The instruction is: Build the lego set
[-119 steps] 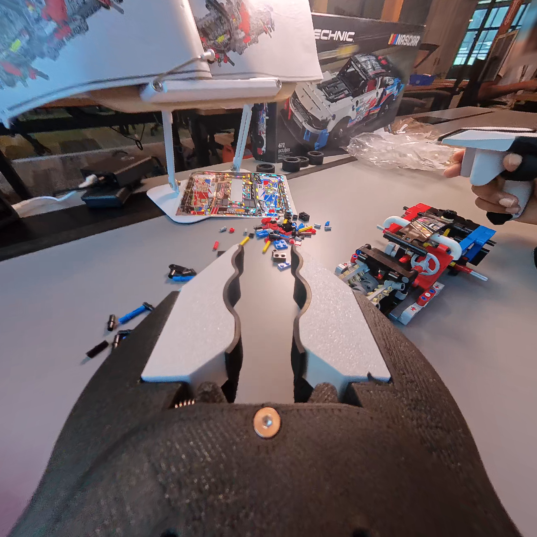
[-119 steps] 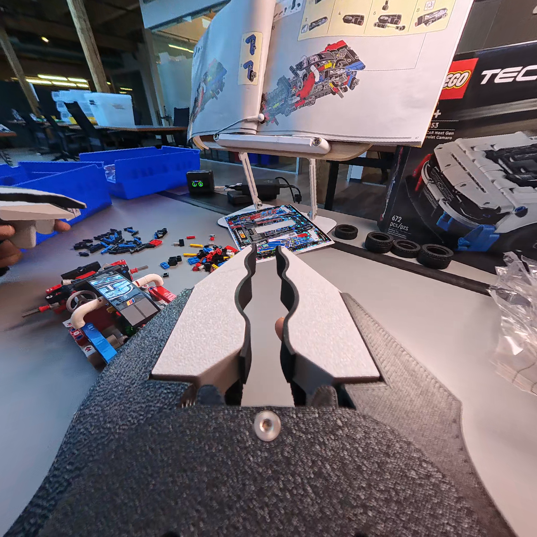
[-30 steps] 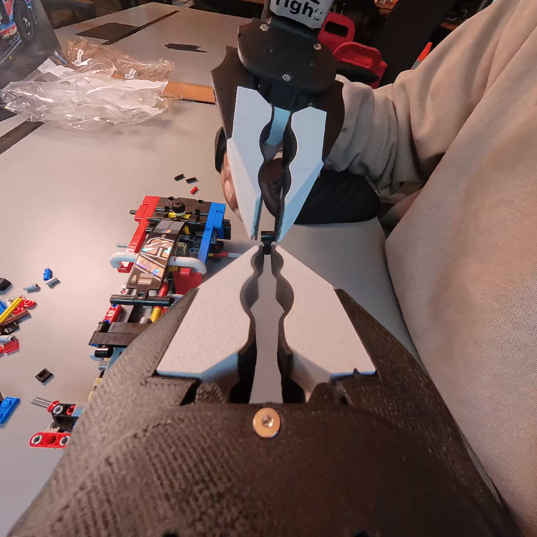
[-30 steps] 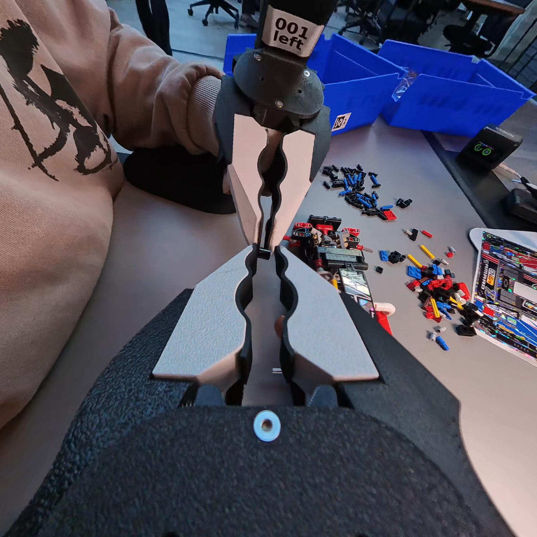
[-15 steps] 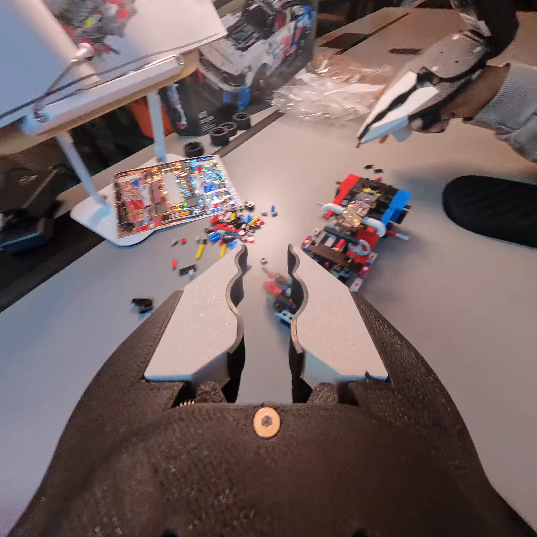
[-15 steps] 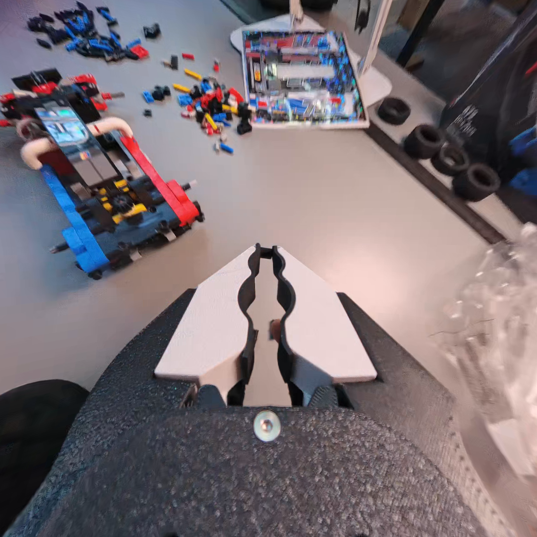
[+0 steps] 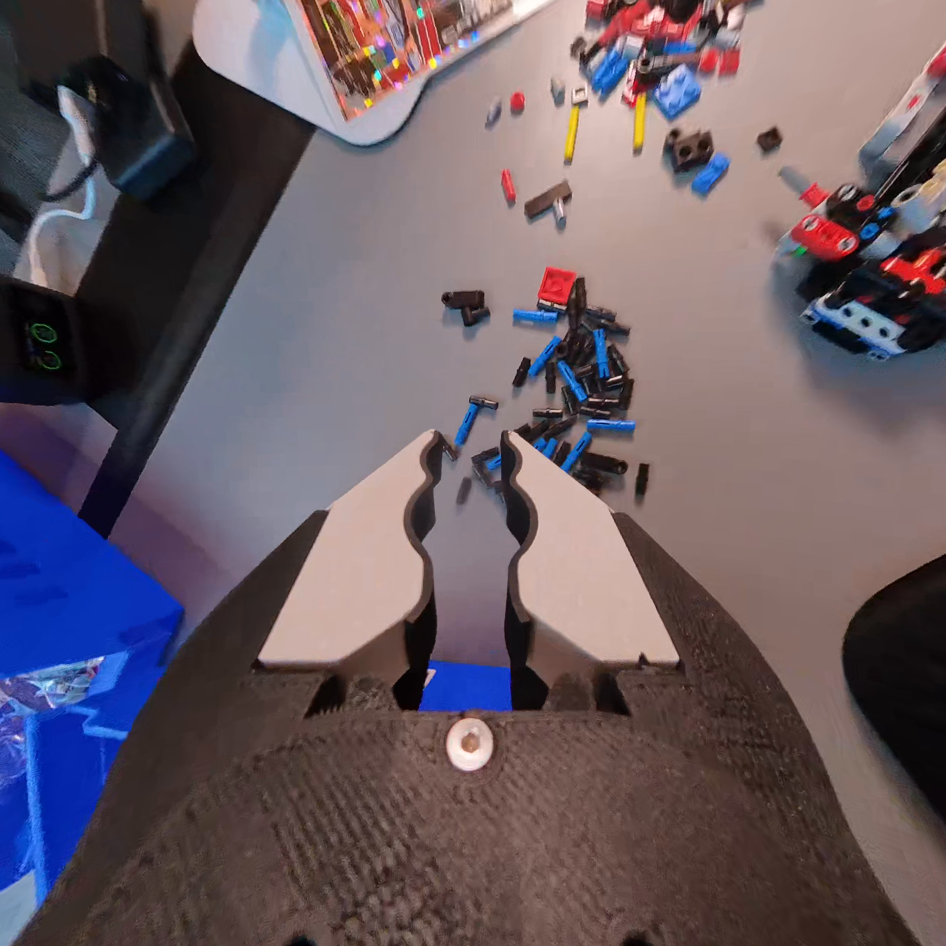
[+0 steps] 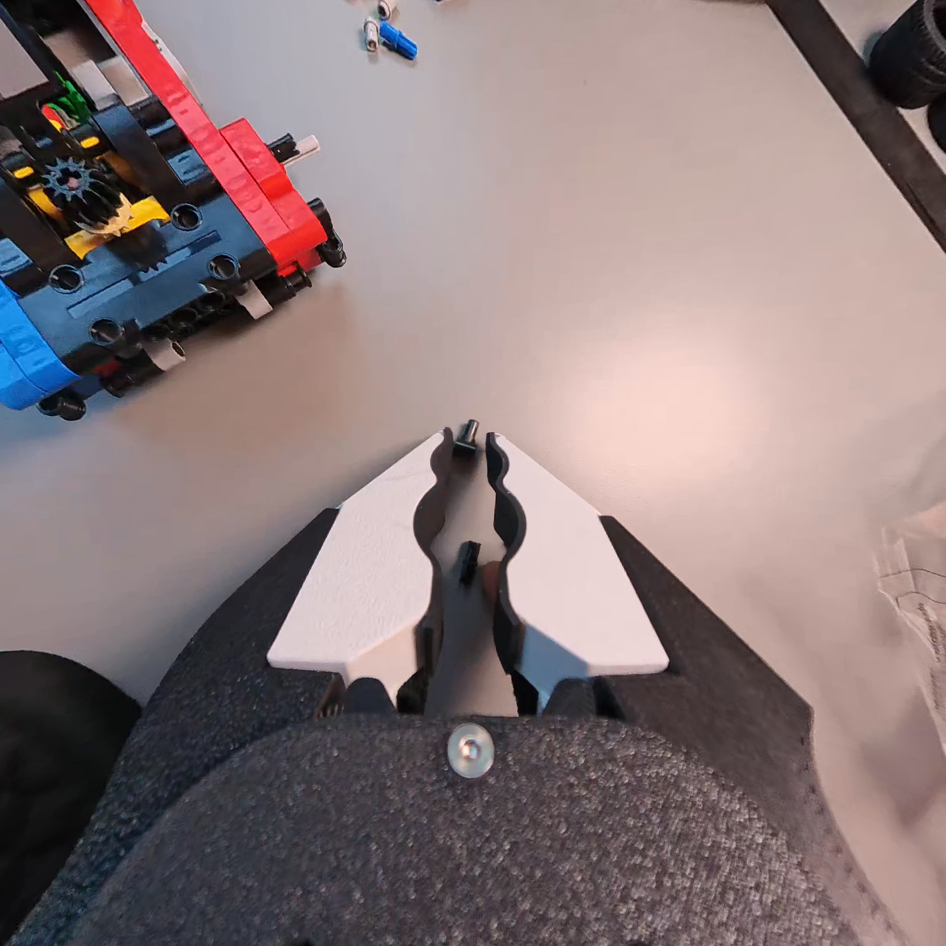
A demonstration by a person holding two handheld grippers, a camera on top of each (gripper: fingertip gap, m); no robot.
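Observation:
The part-built lego car, red, blue and black, lies at the upper left of the right wrist view [image 8: 153, 215] and at the right edge of the left wrist view [image 7: 870, 286]. My left gripper [image 7: 470, 443] is open and empty, low over the near end of a pile of black and blue pins [image 7: 578, 399]. My right gripper [image 8: 465, 444] has its jaws parted a little. A small black pin [image 8: 465, 441] sits between the tips against the left finger. A second small black piece [image 8: 467, 560] shows farther back in the gap.
A sticker sheet on a white stand base [image 7: 358, 56] and loose mixed bricks [image 7: 655, 77] lie beyond the pins. A blue bin [image 7: 61, 614] and a black device [image 7: 46, 348] sit left. Black tyres [image 8: 911, 77], a plastic bag [image 8: 916, 614] and black pads [image 7: 901, 665] lie around. Tip to tip, the grippers are about 45 centimetres apart.
My left gripper swung left and down to the pin pile. My right gripper dropped closer to the table beside the car, and its jaws parted around the black pin.

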